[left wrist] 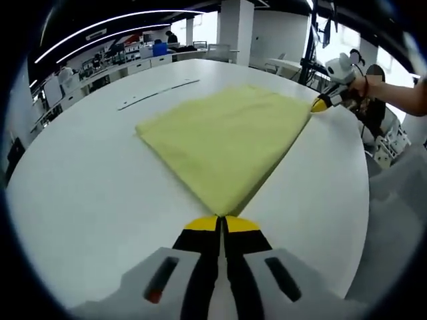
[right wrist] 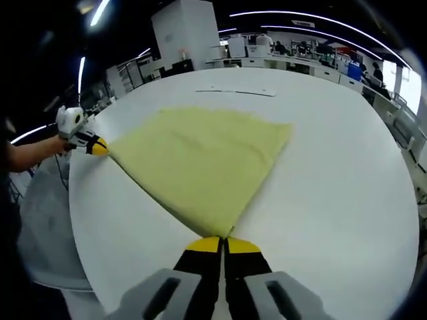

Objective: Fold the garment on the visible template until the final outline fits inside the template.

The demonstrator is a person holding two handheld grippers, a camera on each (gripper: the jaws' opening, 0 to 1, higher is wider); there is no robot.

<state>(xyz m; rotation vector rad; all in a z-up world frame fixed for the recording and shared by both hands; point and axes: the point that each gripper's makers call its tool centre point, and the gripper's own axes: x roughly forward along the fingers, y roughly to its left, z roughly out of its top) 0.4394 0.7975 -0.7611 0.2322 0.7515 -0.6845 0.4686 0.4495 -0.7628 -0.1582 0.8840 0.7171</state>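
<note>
White bench [left wrist: 87, 193], big w/ rounded edge. Yellow cloth [left wrist: 227, 137] lies flat on it, approx mid-bench. Thin dark strip [left wrist: 158, 93] on bench surface beyond cloth, apart from it

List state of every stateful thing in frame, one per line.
left gripper: shut on a corner of the garment.
right gripper: shut on another corner.
garment: yellow, spread flat on the table, held at two corners.
table: white, garment lying on it.
</note>
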